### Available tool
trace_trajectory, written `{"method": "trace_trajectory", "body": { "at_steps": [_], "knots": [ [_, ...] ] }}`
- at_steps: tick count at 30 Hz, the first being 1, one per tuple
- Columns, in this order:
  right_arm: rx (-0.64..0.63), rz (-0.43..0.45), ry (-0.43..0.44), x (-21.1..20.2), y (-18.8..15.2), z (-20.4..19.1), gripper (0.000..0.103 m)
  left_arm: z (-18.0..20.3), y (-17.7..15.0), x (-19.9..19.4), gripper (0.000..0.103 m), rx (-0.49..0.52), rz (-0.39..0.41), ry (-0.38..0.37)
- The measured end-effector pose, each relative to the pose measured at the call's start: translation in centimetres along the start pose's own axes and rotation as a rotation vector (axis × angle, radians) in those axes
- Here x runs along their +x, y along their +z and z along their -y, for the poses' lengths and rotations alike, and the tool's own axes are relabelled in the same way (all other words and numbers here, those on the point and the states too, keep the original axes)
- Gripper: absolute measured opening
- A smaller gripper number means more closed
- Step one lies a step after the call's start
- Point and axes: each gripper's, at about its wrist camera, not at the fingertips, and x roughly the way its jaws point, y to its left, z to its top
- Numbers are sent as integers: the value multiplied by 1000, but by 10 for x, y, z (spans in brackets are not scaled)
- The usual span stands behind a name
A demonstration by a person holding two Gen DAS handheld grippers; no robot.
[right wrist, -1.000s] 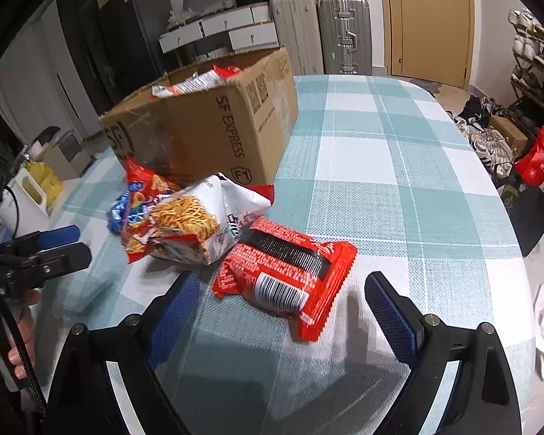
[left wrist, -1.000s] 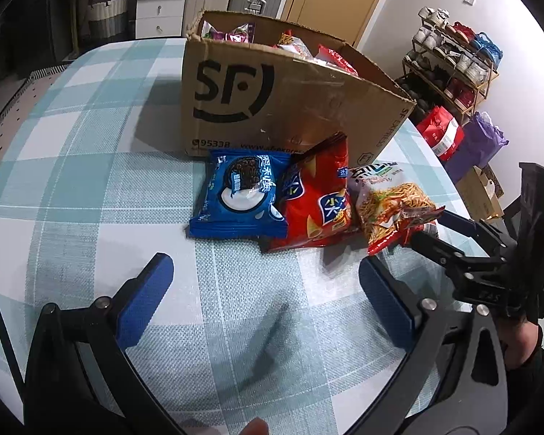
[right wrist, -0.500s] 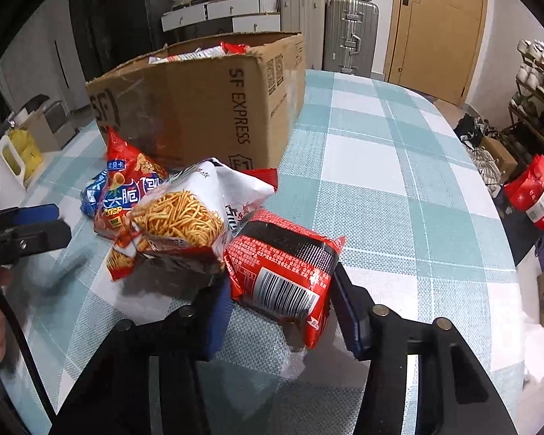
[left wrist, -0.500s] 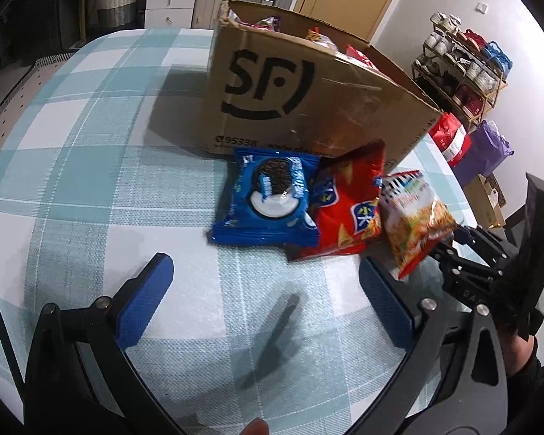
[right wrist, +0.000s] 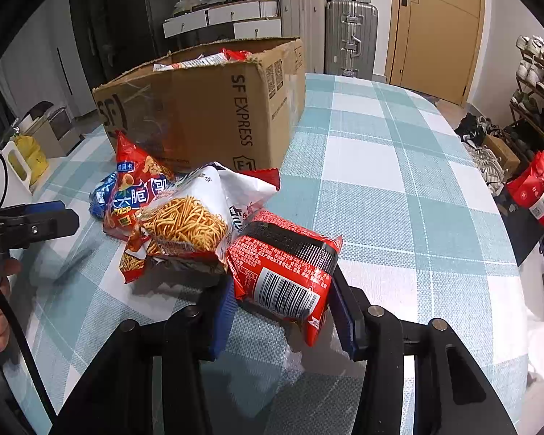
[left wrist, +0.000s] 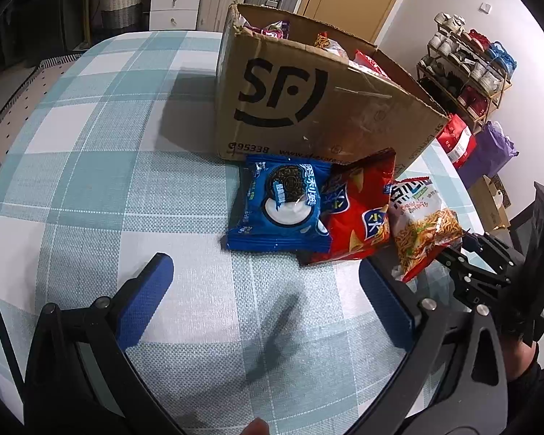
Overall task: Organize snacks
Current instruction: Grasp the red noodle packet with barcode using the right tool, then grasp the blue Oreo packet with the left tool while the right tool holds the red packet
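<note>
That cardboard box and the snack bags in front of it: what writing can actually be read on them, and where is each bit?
"SF": big black logo on the cardboard box front.
"95338": small print along the box's bottom edge, followed by a partly hidden web address.
"SF EXPRESS": box side, running vertically.
"E1": badge at that side's bottom corner.
"crisp": red chip bag.
Chinese characters on the blue cookie pack and noodle-snack bag, and fine print on the red barcode pack: too small to read.
</note>
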Motion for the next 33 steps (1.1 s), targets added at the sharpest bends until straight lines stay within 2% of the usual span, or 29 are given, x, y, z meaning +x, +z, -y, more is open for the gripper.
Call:
{"method": "trace_trajectory", "body": {
  "at_steps": [10,22,33],
  "knots": [
    [83,30,52,-12,-2,13,48,6,13,2,102,20,9,16],
    [128,87,66,-34,0,20,48,5,39,19,102,14,-5,27],
    [132,132,58,-53,2,22,48,-3,54,40,102,24,-26,-12]
  ]
}}
